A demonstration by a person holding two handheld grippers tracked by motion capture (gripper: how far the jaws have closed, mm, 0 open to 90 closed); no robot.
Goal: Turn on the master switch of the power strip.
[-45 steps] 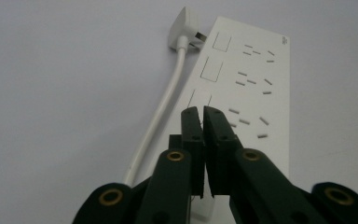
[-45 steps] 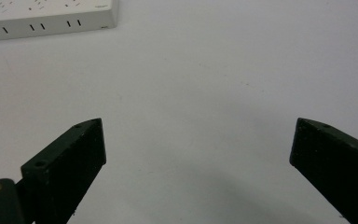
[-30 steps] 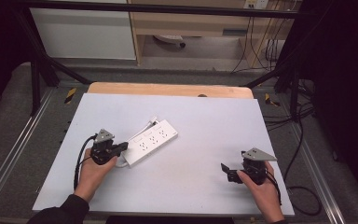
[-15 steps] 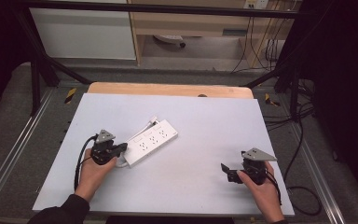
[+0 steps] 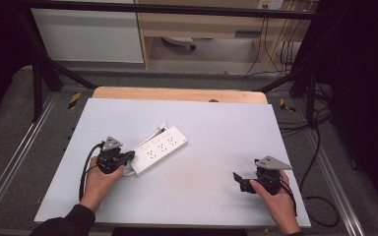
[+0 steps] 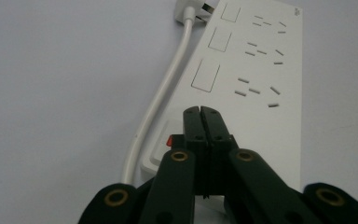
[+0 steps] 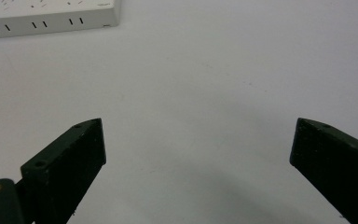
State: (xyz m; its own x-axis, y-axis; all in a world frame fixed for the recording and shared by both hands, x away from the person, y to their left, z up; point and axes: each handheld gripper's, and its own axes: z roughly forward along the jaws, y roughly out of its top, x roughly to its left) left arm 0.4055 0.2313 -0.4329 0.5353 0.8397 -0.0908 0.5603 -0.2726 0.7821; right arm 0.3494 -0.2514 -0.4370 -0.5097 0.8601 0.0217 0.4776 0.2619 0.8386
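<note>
You have one white power strip (image 5: 160,150) lying flat on the pale tabletop (image 5: 216,128), left of the middle and set at a slant, its far end pointing toward the far right corner and its near end toward the near left corner. On its face you can count three groups of socket slots in the left tool's view, each with one square button beside it, and one small red switch (image 6: 169,140) at the near end. One white cable (image 6: 165,88) runs along the strip's left side, and one white plug (image 6: 193,8) lies at its far end, just beside the strip. Your left tool (image 5: 128,157) has its two jaws pressed together with nothing between them, and their tips sit over the near end of the strip, right by the red switch; whether they touch it you cannot tell. Your left hand (image 5: 98,179) holds that tool near the left edge of the tabletop, with one black cable (image 5: 84,169) looping from it. Your right tool (image 5: 241,181) sits near the near right corner, well apart from the strip, its two jaws spread wide over bare tabletop and gripping nothing. Your right hand (image 5: 275,201) holds it low, close to the near edge.
</note>
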